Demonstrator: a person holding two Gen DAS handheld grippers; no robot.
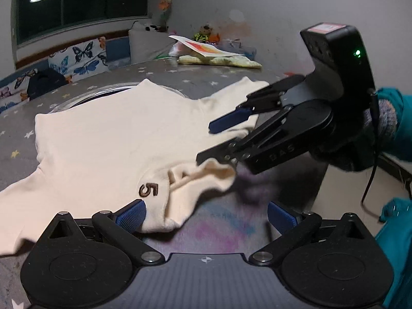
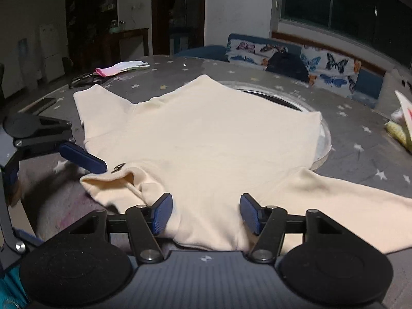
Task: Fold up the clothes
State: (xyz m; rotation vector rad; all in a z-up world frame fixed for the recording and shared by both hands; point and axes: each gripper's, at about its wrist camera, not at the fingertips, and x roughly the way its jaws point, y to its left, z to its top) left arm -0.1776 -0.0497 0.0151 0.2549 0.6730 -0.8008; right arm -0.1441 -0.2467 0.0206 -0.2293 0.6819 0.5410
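A cream long-sleeved top [image 1: 110, 139] with a brown "5" [image 1: 148, 190] lies spread flat on the grey star-patterned table [image 1: 15, 139]; it also shows in the right wrist view [image 2: 213, 134]. My left gripper [image 1: 206, 215] is open at the near edge, its left pad [image 1: 131, 215] touching the cloth beside the rumpled collar [image 1: 203, 175]. My right gripper [image 2: 206, 213] is open, with the near shoulder edge of the top between its pads. It also shows in the left wrist view [image 1: 213, 139], open over the collar. The left gripper's finger [image 2: 82, 158] shows in the right wrist view.
A round metal rim [image 2: 280, 97] lies under the top's far side. A yellow cloth with a card [image 1: 219, 56] lies at the far table edge. A pink-and-white glove [image 2: 121, 68] and a dark flat object [image 2: 43, 103] lie far left. A butterfly-print sofa [image 2: 322, 67] stands behind.
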